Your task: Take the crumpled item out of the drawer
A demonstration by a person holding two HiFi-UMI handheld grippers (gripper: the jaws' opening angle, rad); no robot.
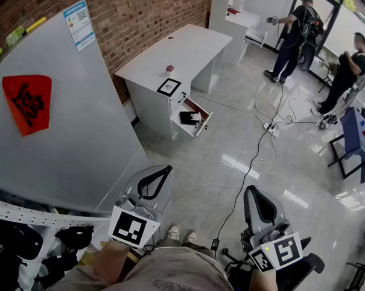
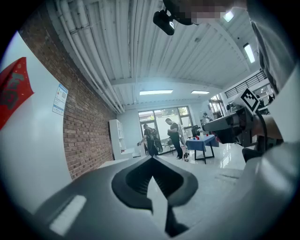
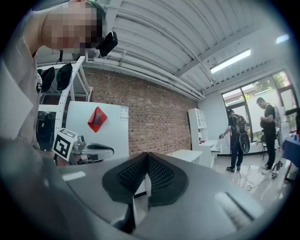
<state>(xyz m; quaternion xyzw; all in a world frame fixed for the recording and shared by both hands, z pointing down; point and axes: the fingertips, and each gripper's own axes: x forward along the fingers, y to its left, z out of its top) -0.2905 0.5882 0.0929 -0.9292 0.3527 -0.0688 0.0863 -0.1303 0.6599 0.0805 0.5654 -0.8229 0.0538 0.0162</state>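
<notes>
The white rectangular desk (image 1: 174,48) stands against the brick wall (image 1: 146,16), well apart from the person holding the grippers. Under the desk's near corner, on the side away from the wall, the open white drawer (image 1: 203,124) is pulled out over the glossy grey floor (image 1: 249,139). A pale crumpled item (image 1: 197,116) lies inside it, just beside a black thing (image 1: 187,118) too small to identify.

On the desk top a black-framed square card (image 1: 169,86) sits at that same near corner, above the drawer, and a small red object (image 1: 169,68) lies near the middle.

Both grippers are held low and close to the person's body, nowhere near the desk. The left gripper (image 1: 167,169) has its jaws pressed together at the tips with nothing between them – its own view shows the dark pads (image 2: 136,180) meeting in a point. The right gripper (image 1: 249,189) is likewise closed and empty, with its ribbed pads (image 3: 159,176) touching along the centre line.

A black cable (image 1: 254,157) runs across the floor from near the person's pale shoes (image 1: 181,234) toward a white power strip (image 1: 271,129). A large white board (image 1: 68,125) with a red paper square (image 1: 27,102) leans at the left.
</notes>
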